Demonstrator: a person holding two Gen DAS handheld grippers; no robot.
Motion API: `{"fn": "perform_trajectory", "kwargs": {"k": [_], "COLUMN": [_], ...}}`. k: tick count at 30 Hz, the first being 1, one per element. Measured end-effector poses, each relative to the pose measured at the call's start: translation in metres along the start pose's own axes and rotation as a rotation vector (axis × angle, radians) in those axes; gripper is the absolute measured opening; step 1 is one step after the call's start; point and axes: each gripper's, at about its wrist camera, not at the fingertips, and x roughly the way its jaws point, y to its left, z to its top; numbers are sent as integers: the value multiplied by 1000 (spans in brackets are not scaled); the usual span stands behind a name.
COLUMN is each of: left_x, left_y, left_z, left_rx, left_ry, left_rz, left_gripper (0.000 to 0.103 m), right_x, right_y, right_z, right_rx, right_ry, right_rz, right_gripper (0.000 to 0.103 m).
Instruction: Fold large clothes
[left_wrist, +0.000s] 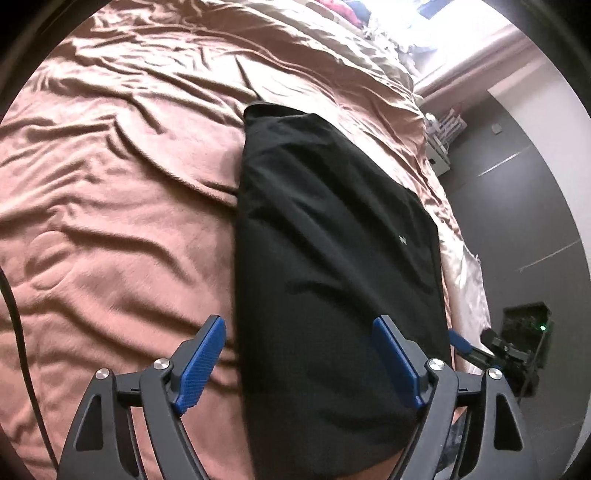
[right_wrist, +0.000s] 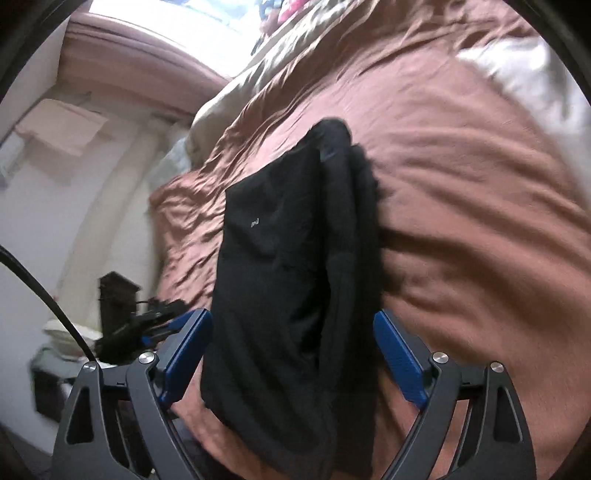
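A black garment (left_wrist: 332, 258) lies folded into a long narrow strip on a brown bedspread (left_wrist: 110, 221), with a small white logo on it. My left gripper (left_wrist: 299, 362) is open above the strip's near end, one blue finger on each side. In the right wrist view the same black garment (right_wrist: 288, 295) lies lengthwise, with a thicker folded edge on its right. My right gripper (right_wrist: 291, 354) is open and straddles its near end. Neither gripper holds cloth. The right gripper's tip (left_wrist: 461, 341) shows at the bed's edge in the left wrist view.
The brown bedspread (right_wrist: 461, 221) is wrinkled all around the garment. A beige cover (left_wrist: 314, 48) and colourful clothes lie at the far end by a bright window. The bed's edge (left_wrist: 469, 288) drops to a dark floor. A dark box with a green light (left_wrist: 528, 332) stands on the floor.
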Motion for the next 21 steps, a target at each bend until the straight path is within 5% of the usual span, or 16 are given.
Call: {"fn": "perform_trajectory", "kwargs": {"k": [14, 21], "left_x": [51, 60], "left_y": [22, 25], "left_z": [33, 46], "left_rx": [-55, -54], "left_ry": [28, 23], "left_rz": [-81, -109], "left_gripper": [82, 71], "right_x": [74, 108], "right_y": [-30, -27], "right_z": [63, 86], "right_rx": [0, -4], "right_ry": [137, 186], "right_rz": [-14, 60], "right_gripper": [88, 84]}}
